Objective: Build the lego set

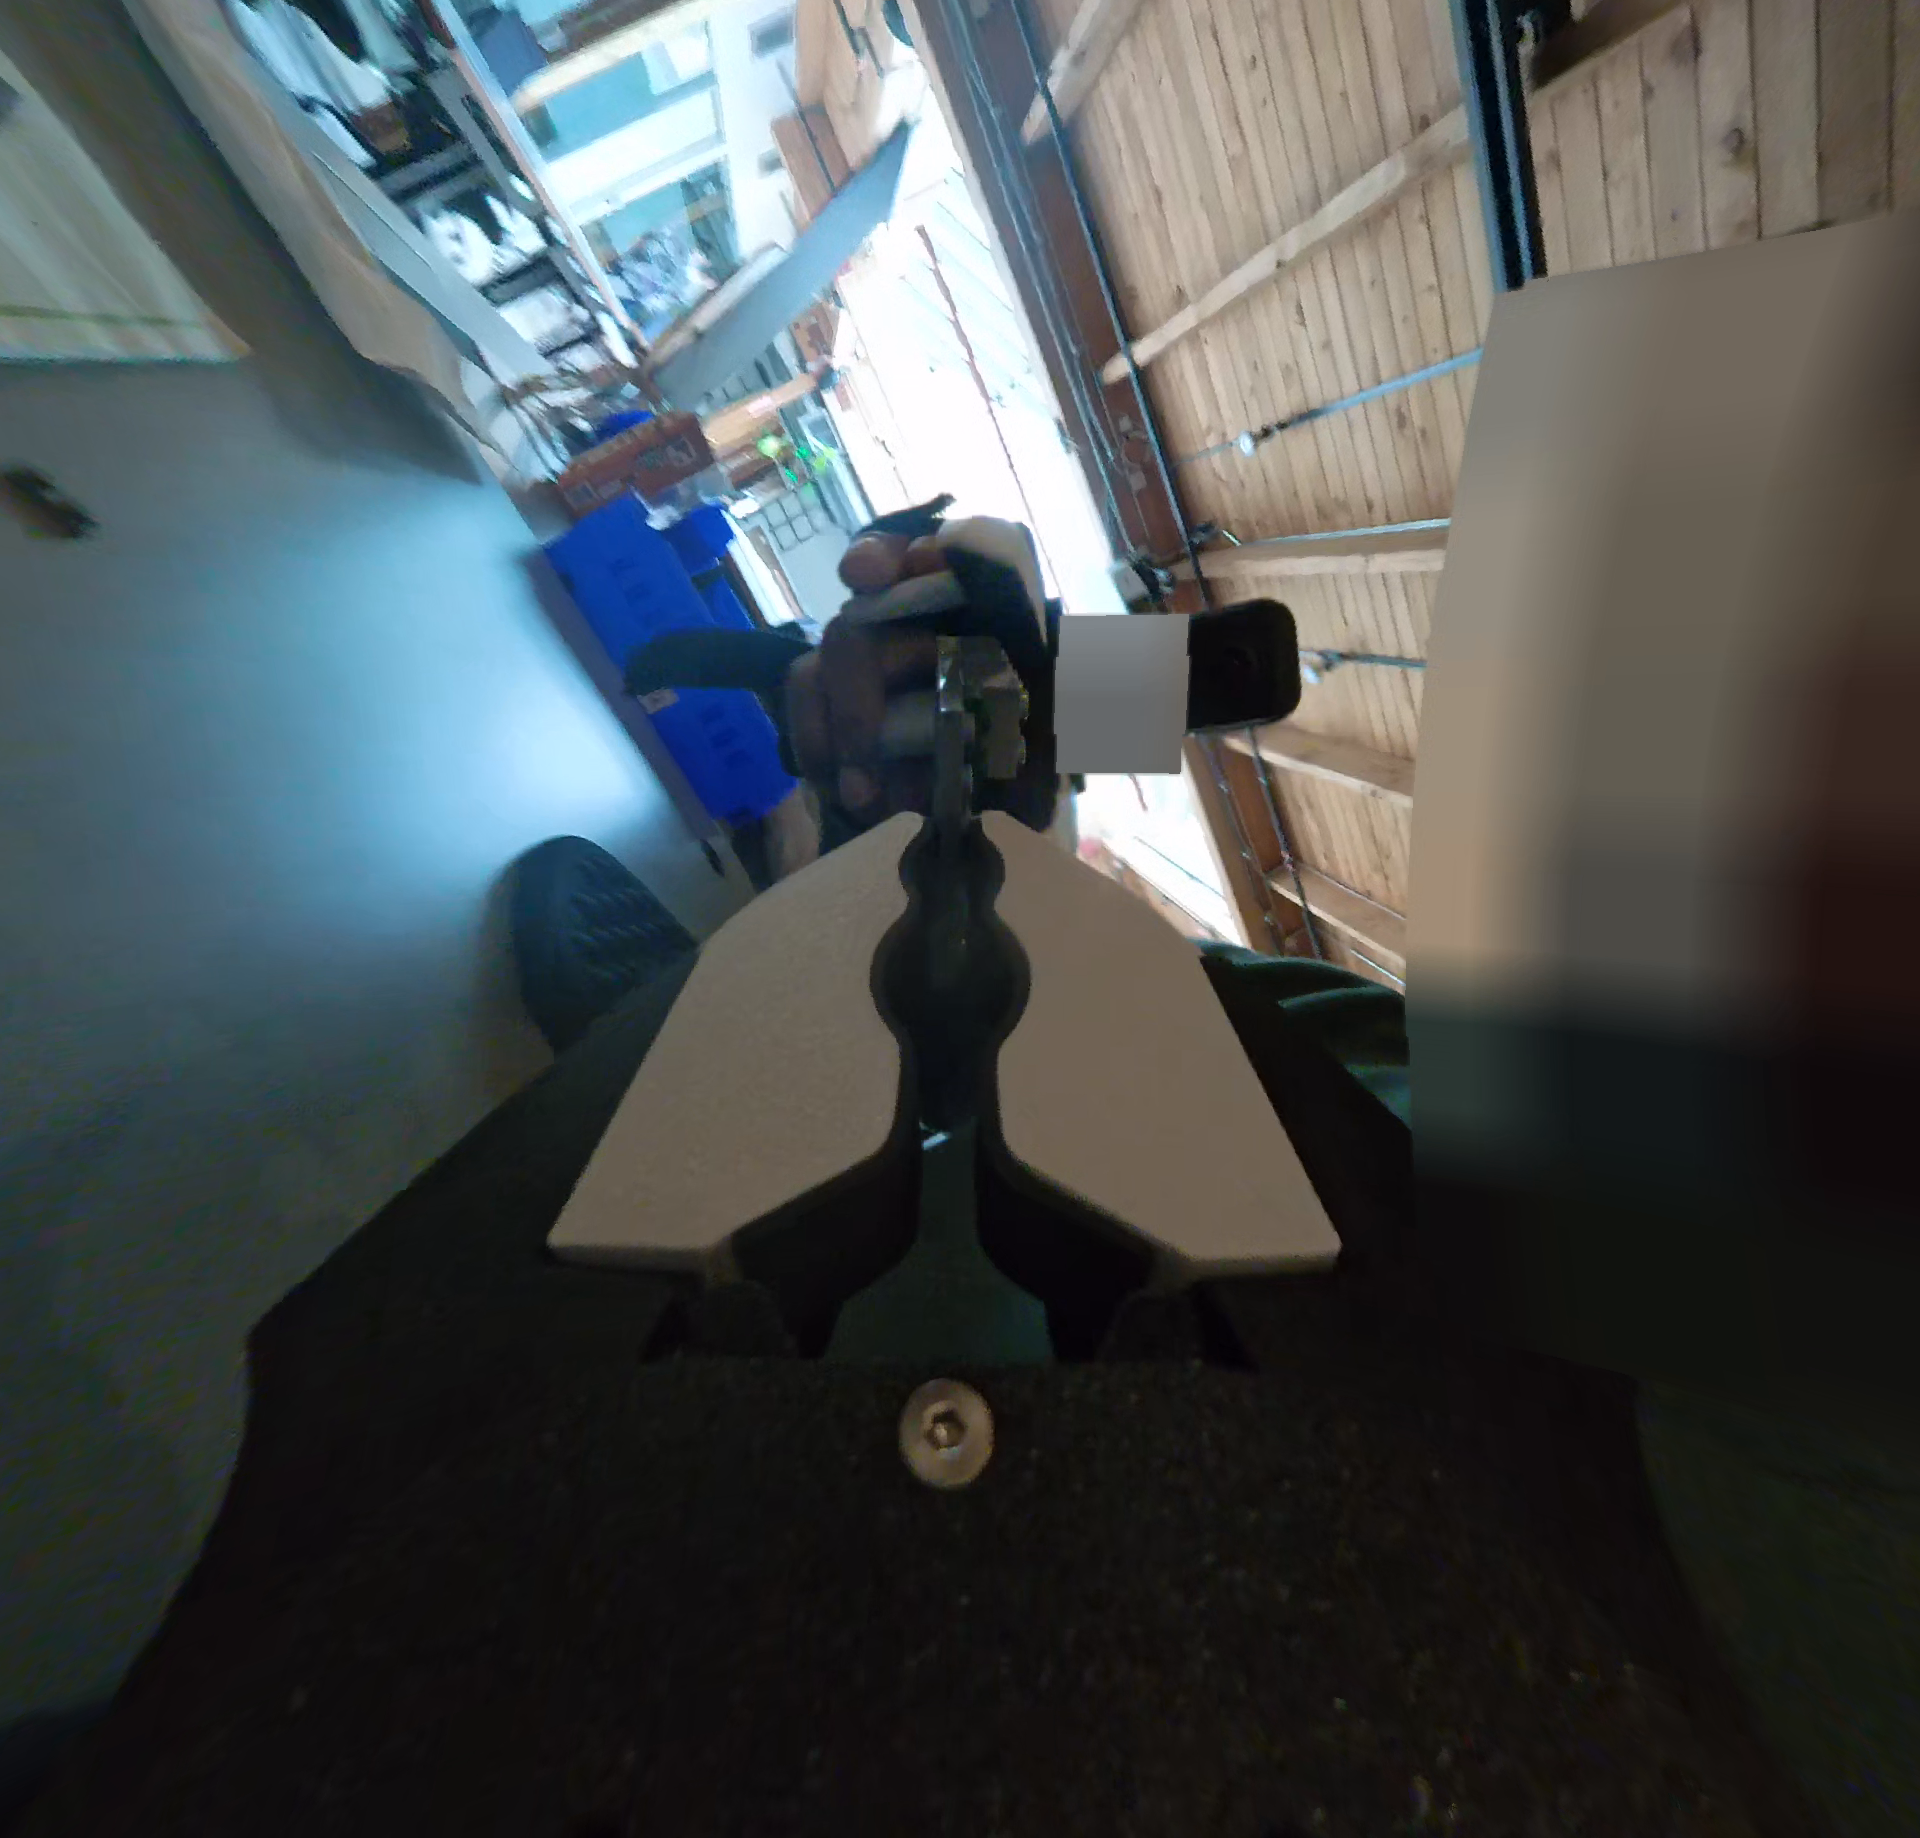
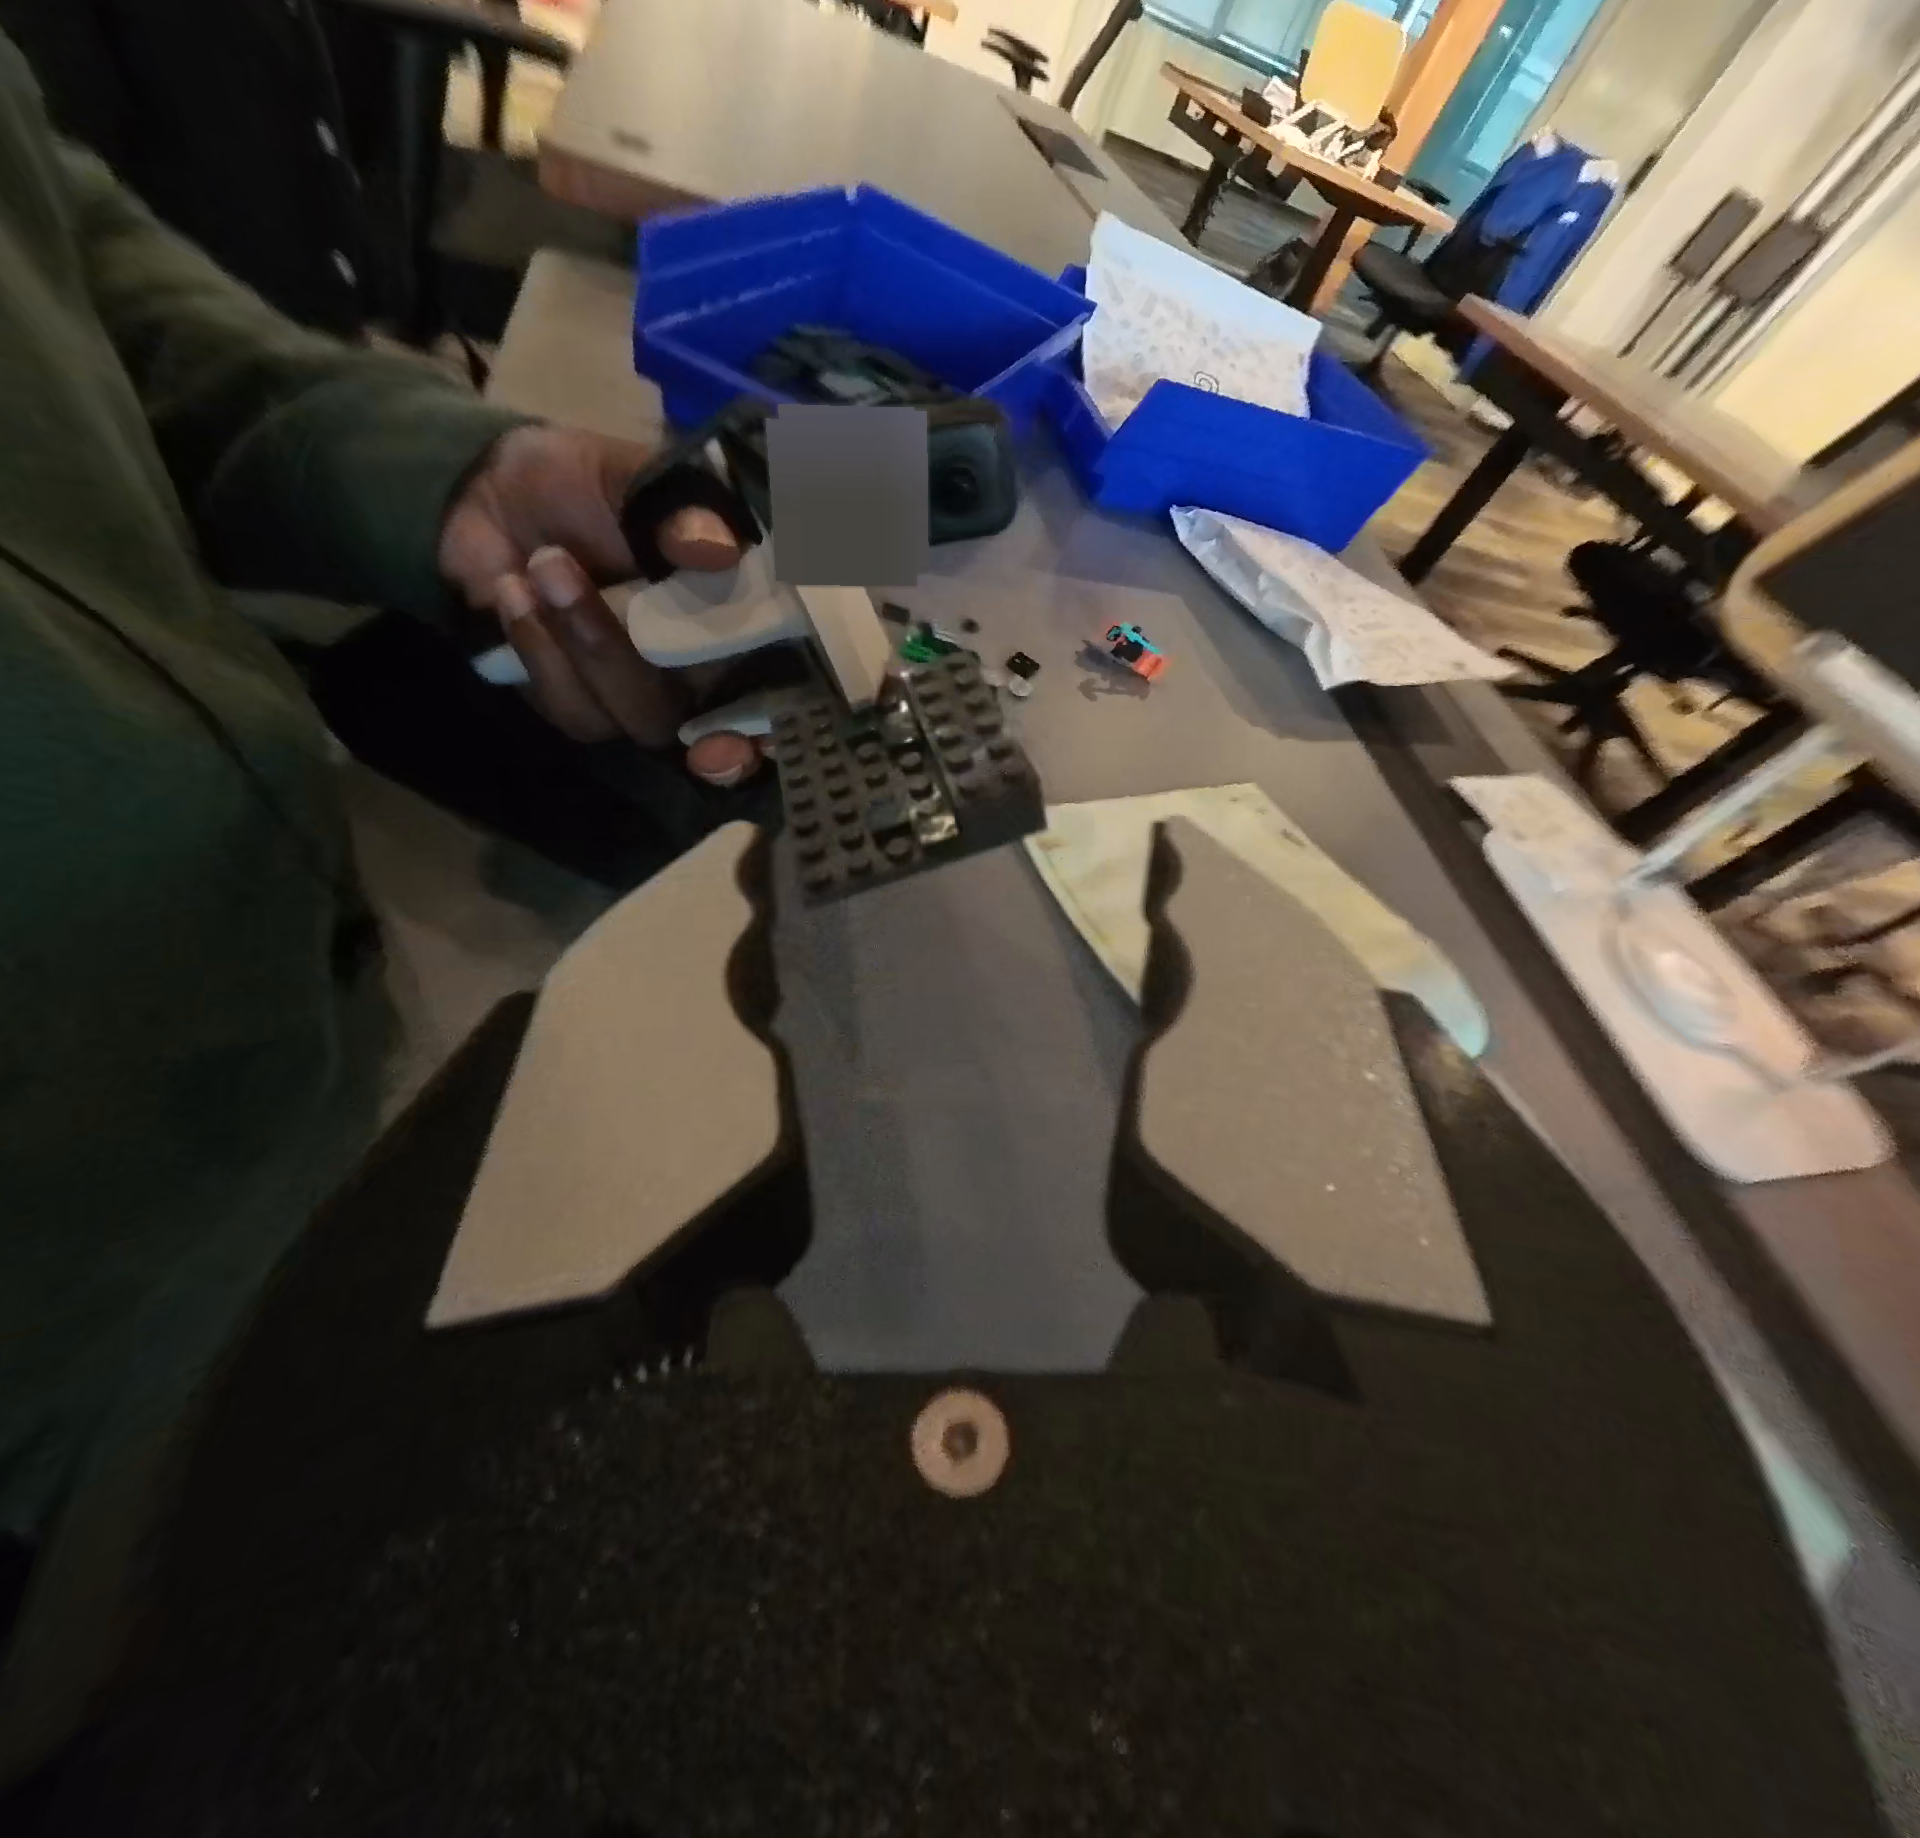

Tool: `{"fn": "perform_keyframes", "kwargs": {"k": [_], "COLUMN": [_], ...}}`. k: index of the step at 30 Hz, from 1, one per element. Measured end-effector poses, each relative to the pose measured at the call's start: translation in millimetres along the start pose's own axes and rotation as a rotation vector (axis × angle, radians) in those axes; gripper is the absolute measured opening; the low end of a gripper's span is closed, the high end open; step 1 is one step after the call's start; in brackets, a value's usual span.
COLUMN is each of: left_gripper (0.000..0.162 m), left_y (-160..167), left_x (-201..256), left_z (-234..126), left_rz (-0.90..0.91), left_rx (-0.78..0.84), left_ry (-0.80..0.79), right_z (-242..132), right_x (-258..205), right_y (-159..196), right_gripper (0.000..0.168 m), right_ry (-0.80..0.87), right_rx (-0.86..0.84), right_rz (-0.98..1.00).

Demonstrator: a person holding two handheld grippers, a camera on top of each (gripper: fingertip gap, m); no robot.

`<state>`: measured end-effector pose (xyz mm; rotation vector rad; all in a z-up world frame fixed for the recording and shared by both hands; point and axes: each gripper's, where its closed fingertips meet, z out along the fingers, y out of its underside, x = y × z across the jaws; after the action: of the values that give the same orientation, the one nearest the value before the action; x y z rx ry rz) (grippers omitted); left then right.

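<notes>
right wrist view: black studded lego plate (image 2: pixel 902 793)

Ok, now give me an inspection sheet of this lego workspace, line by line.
Surface: grey table, mostly bare in the middle.
Job's things: black lego plate held up off the table; small loose pieces and an orange and teal piece lying behind it.
Clutter: two blue bins, printed paper bag, booklet, clear plastic item at the right edge.
Grippers: left gripper shut on the black lego plate; right gripper open, holding nothing, just short of the plate.
Cables: nothing seen on the table.
Surroundings: wooden tables, office chairs, a blue garment, windows.
</notes>
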<state>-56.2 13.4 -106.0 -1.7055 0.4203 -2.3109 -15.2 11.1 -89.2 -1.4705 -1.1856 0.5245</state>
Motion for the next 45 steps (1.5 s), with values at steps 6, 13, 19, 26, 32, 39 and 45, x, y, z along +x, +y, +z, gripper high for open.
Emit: {"fn": "perform_keyframes", "kwargs": {"k": [6,13,19,26,32,39,45], "left_gripper": [0.004,0.004,0.005,0.026,0.033,0.05,0.067], "left_y": [-6,-11,-18,-25,-34,-29,-27], "left_x": [-27,-57,-67,-74,-92,-111,-108], "left_z": [-7,-12,-16,-19,-51,-52,-36], "left_rz": [-0.067,-0.129,-0.14,-0.063,0.432,0.917,1.205], "left_rx": [0.029,0.048,0.048,-0.002,-0.199,-0.464,-0.555], "left_ry": [-0.097,-0.176,-0.196,-0.255,-0.612,-0.791,-0.74], "right_z": [11,55,70,76,80,88,85], "right_x": [-3,1,9,17,25,24,21], "right_y": [34,69,76,87,112,115,103], "right_gripper": [0.078,0.077,0.061,0.056,0.057,0.057,0.057], "right_ry": [-0.021,-0.12,-0.167,-0.216,-0.224,-0.22,-0.235], "right_rx": [-0.089,-0.194,-0.2,-0.163,-0.211,-0.206,-0.175], "right_rz": [-0.028,-0.124,-0.164,-0.089,-0.055,-0.08,-0.035]}}
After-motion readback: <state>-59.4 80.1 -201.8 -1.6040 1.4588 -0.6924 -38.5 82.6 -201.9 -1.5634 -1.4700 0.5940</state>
